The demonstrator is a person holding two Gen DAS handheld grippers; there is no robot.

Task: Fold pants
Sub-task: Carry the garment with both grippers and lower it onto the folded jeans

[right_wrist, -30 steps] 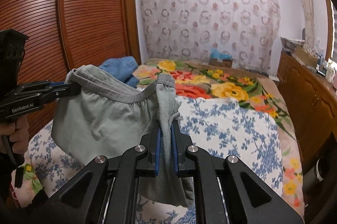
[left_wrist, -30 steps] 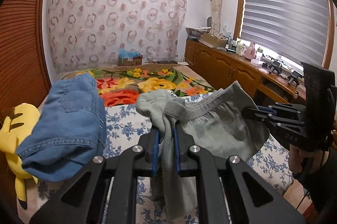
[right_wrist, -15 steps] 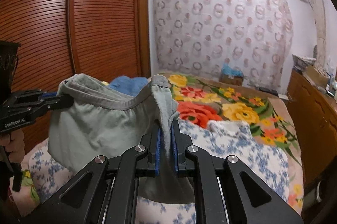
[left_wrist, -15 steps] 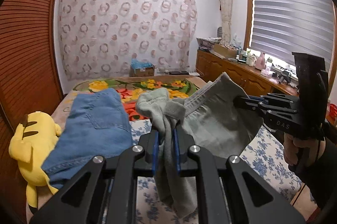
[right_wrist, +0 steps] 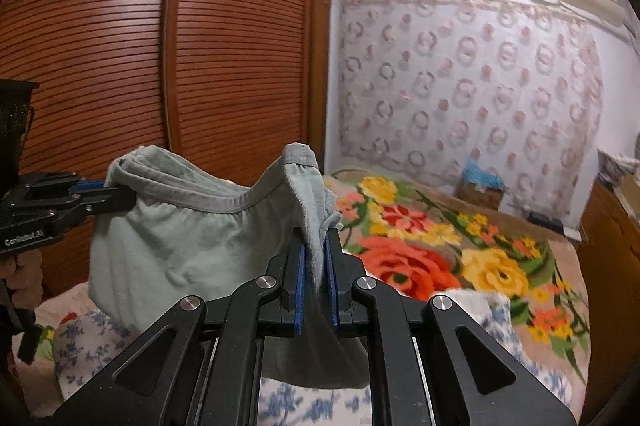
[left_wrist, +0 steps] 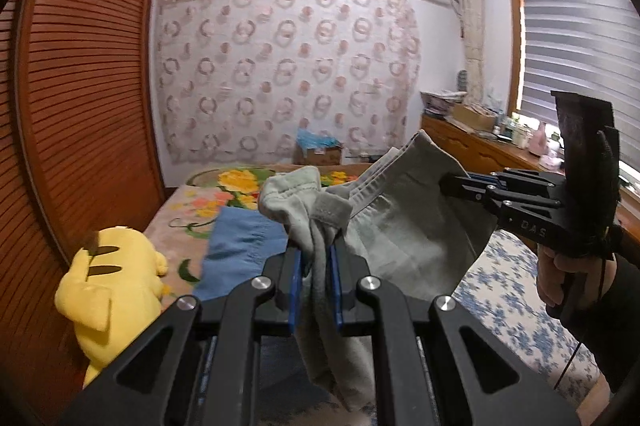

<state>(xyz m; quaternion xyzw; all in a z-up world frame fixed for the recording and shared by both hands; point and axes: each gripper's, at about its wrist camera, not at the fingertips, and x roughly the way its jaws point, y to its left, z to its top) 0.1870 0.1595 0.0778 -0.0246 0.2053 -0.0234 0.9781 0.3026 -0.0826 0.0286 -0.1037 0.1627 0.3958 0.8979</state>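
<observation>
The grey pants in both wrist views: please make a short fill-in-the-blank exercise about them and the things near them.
1. Both grippers hold the grey pants by the ____.
2. The toy lying beside the wooden wardrobe is ____ in colour.
3. The folded garment lying on the bed behind the left gripper is ____.
4. The right gripper is ____ on the fabric.

Missing words: waistband; yellow; blue; shut

Pants (left_wrist: pixel 404 238) – pale grey-green, plain, waistband a shade darker. Left gripper (left_wrist: pixel 316 262) black with blue pads (left_wrist: pixel 295 290); right gripper (right_wrist: pixel 316 258) the same. Plush toy (left_wrist: pixel 108 290) yellow, dark stripes. Folded garment (left_wrist: pixel 240 250) denim blue. Blanket (right_wrist: pixel 460 250) – red, yellow and orange flowers, green leaves. Sheet (left_wrist: pixel 492 290) white with blue floral print. Curtain (left_wrist: pixel 280 73) pale, pinkish ring pattern. Wardrobe doors (right_wrist: pixel 200 65) reddish-brown, slatted
</observation>
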